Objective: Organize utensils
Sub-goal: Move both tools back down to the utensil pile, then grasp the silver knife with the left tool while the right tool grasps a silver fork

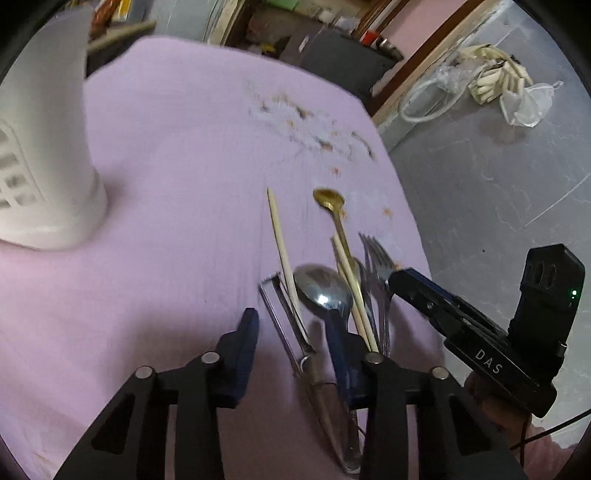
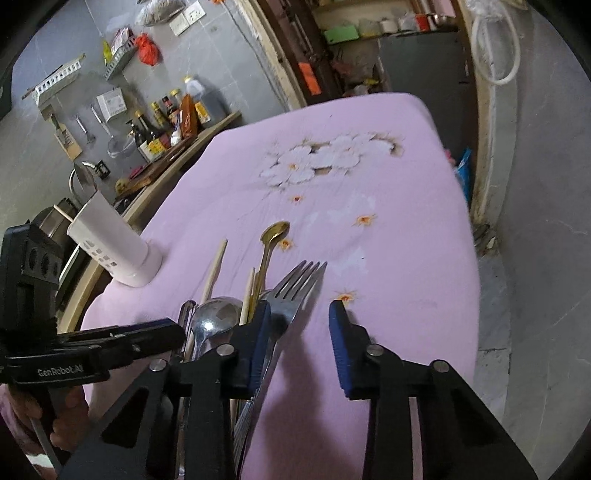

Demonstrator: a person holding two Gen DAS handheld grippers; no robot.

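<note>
Forks (image 2: 291,295) two, spoons (image 1: 325,288) two, chopsticks (image 1: 280,243) two

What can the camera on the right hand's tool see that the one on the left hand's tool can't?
Only the right wrist view shows the kitchen shelf with sauce bottles, the wall sockets and the cloth's white flower print in sharp detail.

Only the left wrist view shows the peeler clearly, and the bags and hose on the floor.

Both share the pink cloth, the white holder, gold spoon, steel spoon, chopsticks and forks. Each view also catches the other hand's tool: the right tool and the left tool.
</note>
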